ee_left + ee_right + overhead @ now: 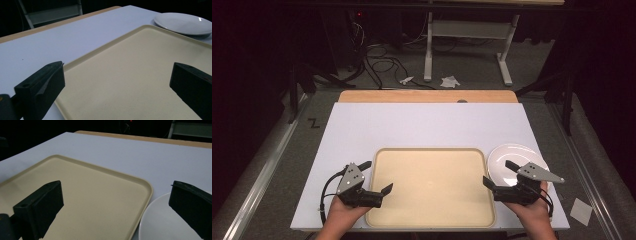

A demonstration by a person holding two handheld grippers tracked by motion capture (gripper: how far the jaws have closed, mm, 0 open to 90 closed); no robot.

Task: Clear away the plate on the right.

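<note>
Both tongs gape released, left tongs [378, 177] astride the tray [430, 210] edge, right tongs [498, 173] between tray and plate [501, 155].

Dim, dark room, grey carpeted floor [472, 65], black cables [379, 62] tangled on it beyond the table's far edge, white metal table frame [467, 30] behind, crumpled paper scraps [449, 81] by its foot, wooden tabletop [427, 96] under a white sheet [427, 127]

Beige tray [430, 186] – flat, white plate [507, 161] beside
</note>
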